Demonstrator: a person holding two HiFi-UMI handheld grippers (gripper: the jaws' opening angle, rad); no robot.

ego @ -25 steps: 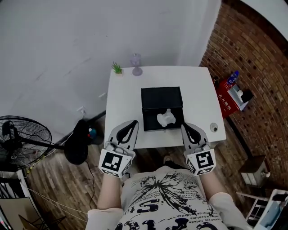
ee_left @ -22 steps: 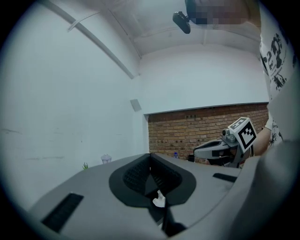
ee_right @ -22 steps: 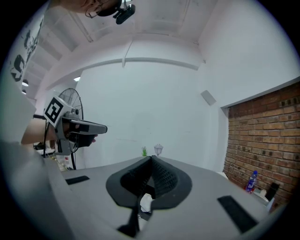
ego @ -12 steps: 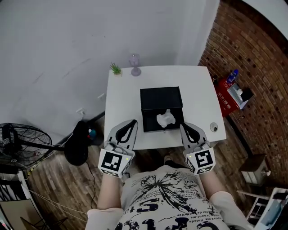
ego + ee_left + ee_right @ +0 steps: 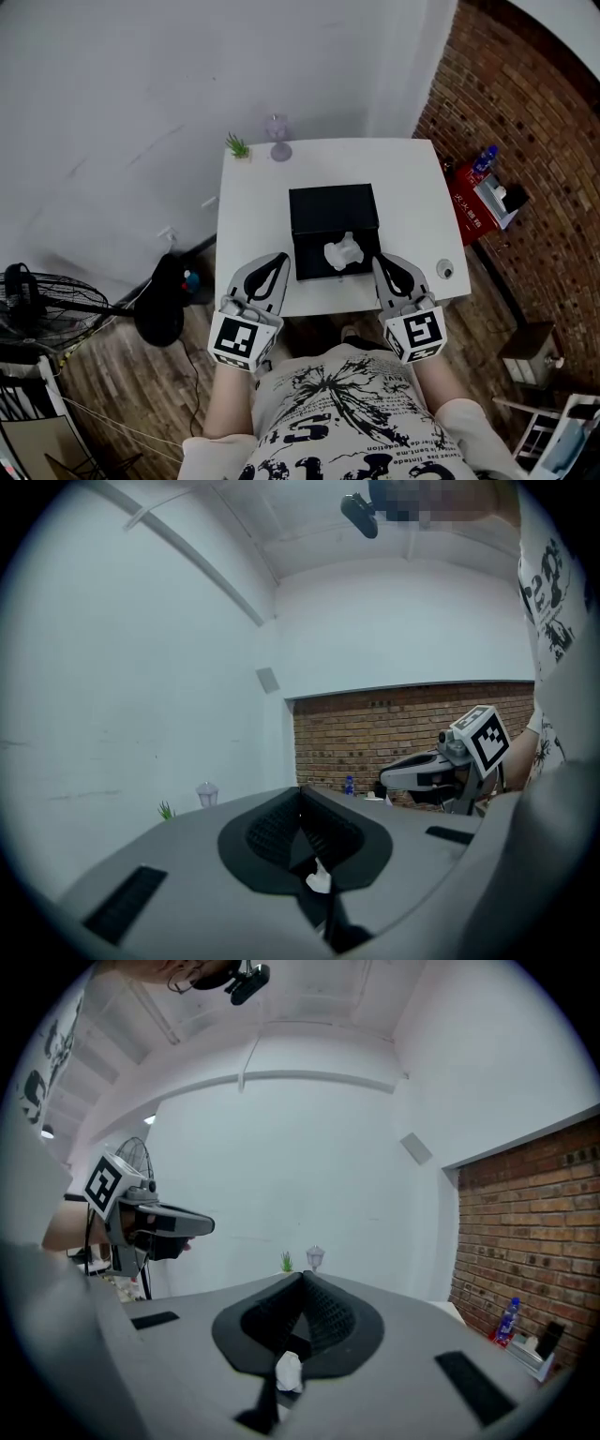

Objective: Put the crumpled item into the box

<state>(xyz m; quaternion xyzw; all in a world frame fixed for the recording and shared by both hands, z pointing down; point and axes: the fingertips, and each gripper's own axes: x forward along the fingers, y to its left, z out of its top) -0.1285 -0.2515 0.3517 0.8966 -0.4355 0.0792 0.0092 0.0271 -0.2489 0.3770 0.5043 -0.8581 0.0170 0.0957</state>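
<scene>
Two grippers sit at the near edge of a white table (image 5: 253,202), one on each side of a black box (image 5: 328,206) that stands at the middle of the table. The left gripper (image 5: 277,257) lies just left of the box's near left corner and points toward the far side. Its jaws are pressed together to a point with nothing between them, as the left gripper view shows. The right gripper (image 5: 379,261) lies just right of the box's near right corner and points the same way. In the right gripper view its jaws also meet at the tip and hold nothing.

The crumpled item (image 5: 342,251), a small white wad, lies inside the box's outline against the black. It is in the box's near half, a little right of the middle. That puts it between the two grippers, closer to the right one, and slightly farther away than both sets of tips. Neither gripper touches it. In each gripper view a white scrap shows low in the slot below the closed jaws. Whether that is the same wad cannot be told.

At the table's far left corner stand a small green plant (image 5: 236,145) and, just to its right, a clear stemmed glass (image 5: 277,139). A small round object (image 5: 445,270) rests near the table's near right corner, to the right of the right gripper.
</scene>
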